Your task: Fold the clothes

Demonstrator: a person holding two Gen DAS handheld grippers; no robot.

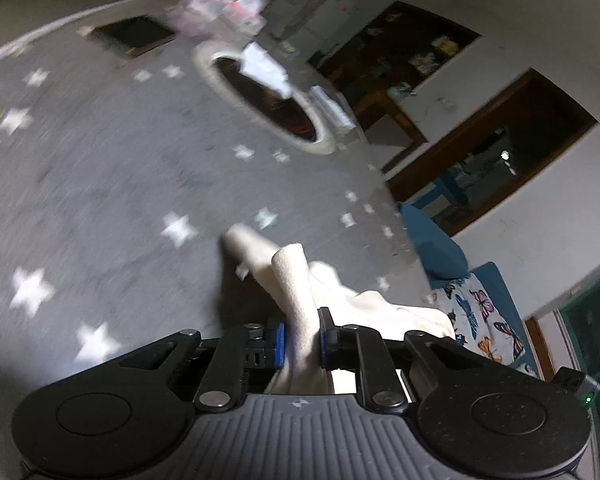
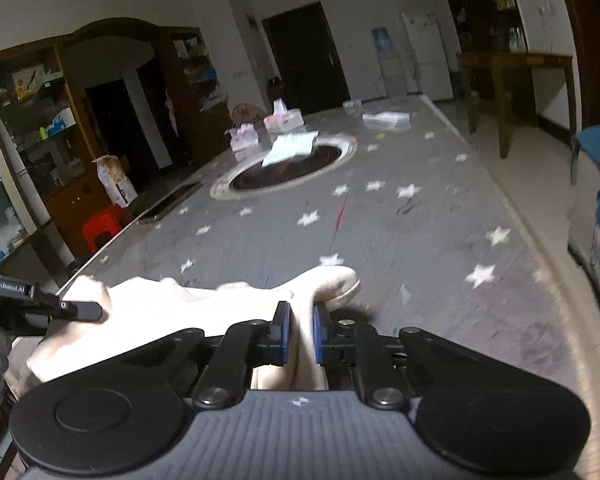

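Left gripper (image 1: 302, 334) clamps a fold of cream cloth (image 1: 296, 284). Right gripper (image 2: 301, 334) clamps the same cloth above the grey starred counter (image 2: 400, 240).

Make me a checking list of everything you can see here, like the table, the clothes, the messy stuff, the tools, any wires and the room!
Surface: grey star-patterned tablecloth with a dark round inset toward the far end.
Job's things: one cream garment, bunched at the near edge, not yet folded flat.
Clutter: tissue packs, white papers on the inset, a dark flat book or tablet.
Grippers: left tool shut on the cream garment; right tool shut on the same garment.
Cables: nothing seen.
Surroundings: dark wooden cabinets, a red stool, a wooden side table, a blue butterfly-print cushion.
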